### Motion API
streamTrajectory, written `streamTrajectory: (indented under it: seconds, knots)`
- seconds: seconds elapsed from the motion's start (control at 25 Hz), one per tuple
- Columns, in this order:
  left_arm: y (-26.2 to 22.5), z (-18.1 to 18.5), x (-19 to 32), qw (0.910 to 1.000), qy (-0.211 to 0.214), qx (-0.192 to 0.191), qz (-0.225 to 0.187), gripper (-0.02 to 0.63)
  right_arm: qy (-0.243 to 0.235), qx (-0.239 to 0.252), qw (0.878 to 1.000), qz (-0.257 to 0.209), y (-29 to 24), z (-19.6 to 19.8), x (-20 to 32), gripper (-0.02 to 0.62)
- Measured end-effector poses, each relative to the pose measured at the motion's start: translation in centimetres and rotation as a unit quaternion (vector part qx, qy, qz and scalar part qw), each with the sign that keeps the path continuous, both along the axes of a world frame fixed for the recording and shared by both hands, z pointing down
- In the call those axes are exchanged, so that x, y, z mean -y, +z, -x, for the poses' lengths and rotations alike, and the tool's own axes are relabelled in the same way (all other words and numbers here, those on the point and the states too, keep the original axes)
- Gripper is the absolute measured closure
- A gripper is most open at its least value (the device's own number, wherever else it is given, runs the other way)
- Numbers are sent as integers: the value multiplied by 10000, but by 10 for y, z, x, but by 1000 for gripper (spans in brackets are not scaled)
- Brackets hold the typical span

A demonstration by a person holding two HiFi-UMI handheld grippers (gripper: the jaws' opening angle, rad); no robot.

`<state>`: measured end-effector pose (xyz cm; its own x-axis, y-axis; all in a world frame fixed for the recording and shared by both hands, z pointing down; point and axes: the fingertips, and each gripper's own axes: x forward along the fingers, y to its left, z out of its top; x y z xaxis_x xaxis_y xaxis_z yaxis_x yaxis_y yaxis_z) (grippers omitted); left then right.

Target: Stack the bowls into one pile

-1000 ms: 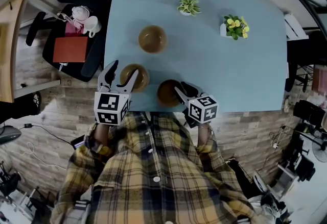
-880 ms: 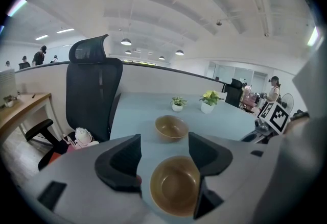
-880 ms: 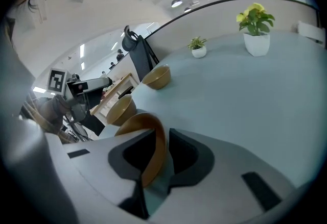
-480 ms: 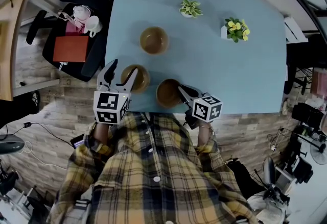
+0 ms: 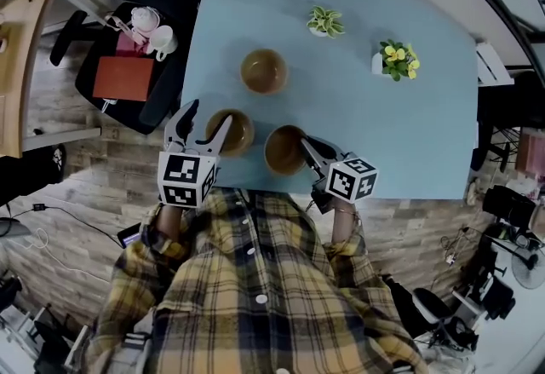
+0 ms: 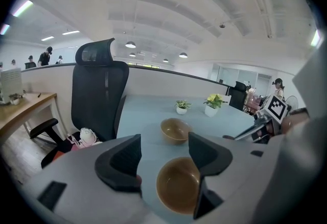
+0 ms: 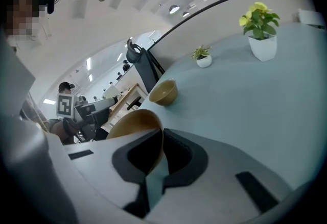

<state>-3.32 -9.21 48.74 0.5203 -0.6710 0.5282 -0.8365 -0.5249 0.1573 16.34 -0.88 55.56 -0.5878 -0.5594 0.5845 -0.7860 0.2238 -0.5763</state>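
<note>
Three bowls [image 5: 264,71], blue table [image 5: 409,134], plank floor [image 5: 77,193]

Even, diffuse overhead light falls on the matte pale blue tabletop [image 5: 409,134], leaving only faint, soft-edged shadows beside each round brown bowl [image 5: 263,71], while the wood-plank floor [image 5: 94,193] beside the tabletop lies dimmer. In both gripper views round white ceiling lamps [image 6: 130,44] above the tabletop glow brightly, straight lines bow, the corners fall black, and the left gripper [image 6: 163,142] and right gripper [image 7: 161,139], nearest the lens, are blurred.
</note>
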Motion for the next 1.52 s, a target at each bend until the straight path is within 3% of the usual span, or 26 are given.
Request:
streamTrajectory:
  seconds: [0.92, 1.24, 1.52]
  knots:
    - [-7, 26, 8, 9979, -647, 99, -23, 330, -519, -431, 9905, -1200, -58, 40, 161, 575]
    - [-2, 23, 17, 9974, -718, 106, 48, 331, -387, -916, 9878, -1197, -38, 39, 187, 574]
    - [3, 27, 17, 9966, -796, 151, 134, 333, -594, -1318, 9818, -1232, -22, 46, 193, 574]
